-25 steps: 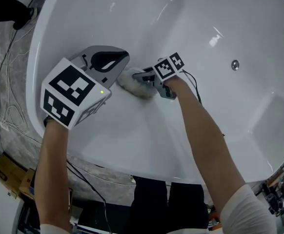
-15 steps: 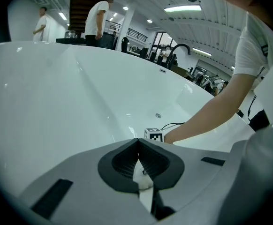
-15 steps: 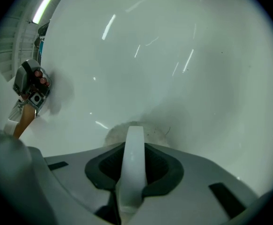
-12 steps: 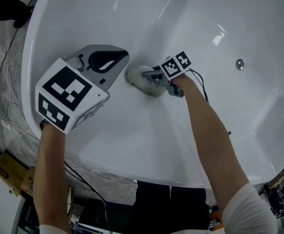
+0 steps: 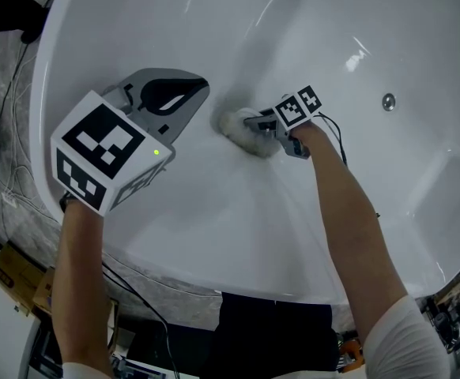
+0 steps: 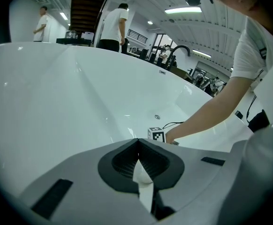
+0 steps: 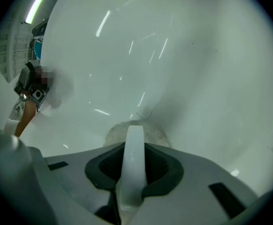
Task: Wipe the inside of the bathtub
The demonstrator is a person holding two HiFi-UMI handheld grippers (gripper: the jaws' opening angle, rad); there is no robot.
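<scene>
The white bathtub point(image 5: 214, 227) fills the head view. My right gripper point(image 5: 252, 121) reaches down inside it, shut on a fluffy white wiping pad point(image 5: 239, 131) that presses against the tub's curved wall. In the right gripper view the pad point(image 7: 151, 133) shows just past the jaws, flat on the glossy surface. My left gripper point(image 5: 195, 91) hovers above the tub's left side, a short way left of the pad, jaws together with nothing in them. From the left gripper view its shut jaws point(image 6: 137, 143) point toward the right gripper's marker cube point(image 6: 156, 134).
A round metal fitting point(image 5: 388, 100) sits on the tub wall at the right. Cables point(image 5: 13, 180) and a cardboard box point(image 5: 9, 279) lie on the floor left of the rim. Two people point(image 6: 114, 25) stand beyond the tub's far edge.
My right gripper has slid the pad to the right along the tub wall. The left gripper has stayed almost in place.
</scene>
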